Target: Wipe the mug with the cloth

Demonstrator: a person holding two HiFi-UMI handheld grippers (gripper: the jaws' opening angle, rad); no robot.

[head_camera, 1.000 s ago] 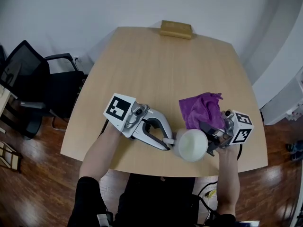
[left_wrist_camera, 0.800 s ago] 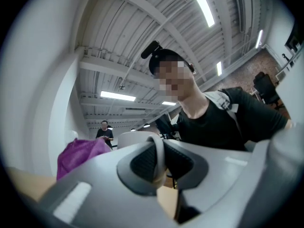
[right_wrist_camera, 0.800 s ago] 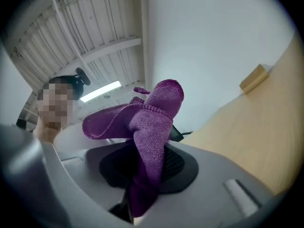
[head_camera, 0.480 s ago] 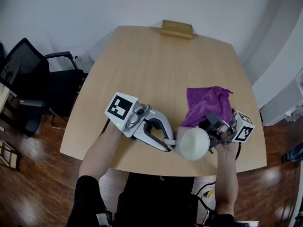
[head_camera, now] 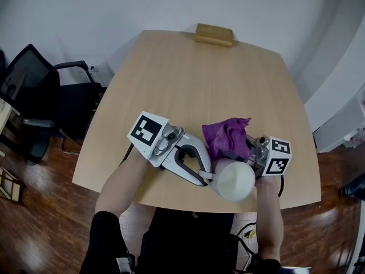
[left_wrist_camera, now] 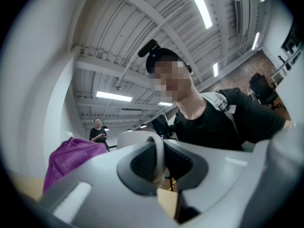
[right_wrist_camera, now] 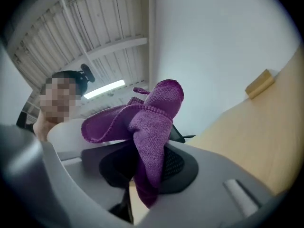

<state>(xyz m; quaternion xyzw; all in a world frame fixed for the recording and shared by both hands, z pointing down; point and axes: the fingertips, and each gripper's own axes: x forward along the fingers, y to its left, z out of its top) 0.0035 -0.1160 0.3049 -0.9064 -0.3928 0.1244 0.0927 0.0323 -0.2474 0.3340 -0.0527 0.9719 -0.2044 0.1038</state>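
Observation:
A white mug (head_camera: 234, 180) is held above the table's near edge, its mouth facing up towards the head camera. My left gripper (head_camera: 206, 174) is shut on the mug's handle (left_wrist_camera: 159, 151), which shows as a pale strip between the dark pads. A purple cloth (head_camera: 228, 138) is bunched against the far side of the mug's rim. My right gripper (head_camera: 250, 156) is shut on that cloth (right_wrist_camera: 152, 122), whose folds stick up out of the jaws. In the left gripper view the cloth (left_wrist_camera: 71, 156) shows at the lower left.
The wooden table (head_camera: 188, 84) carries a small wood block (head_camera: 213, 35) at its far edge. A black office chair (head_camera: 34, 96) stands left of the table. Far off in the room a person (left_wrist_camera: 98, 129) stands in the left gripper view.
The right gripper has moved left and closer to the mug. The cloth, spread out up and to the right before, is now bunched at the mug's rim. The left gripper barely moved.

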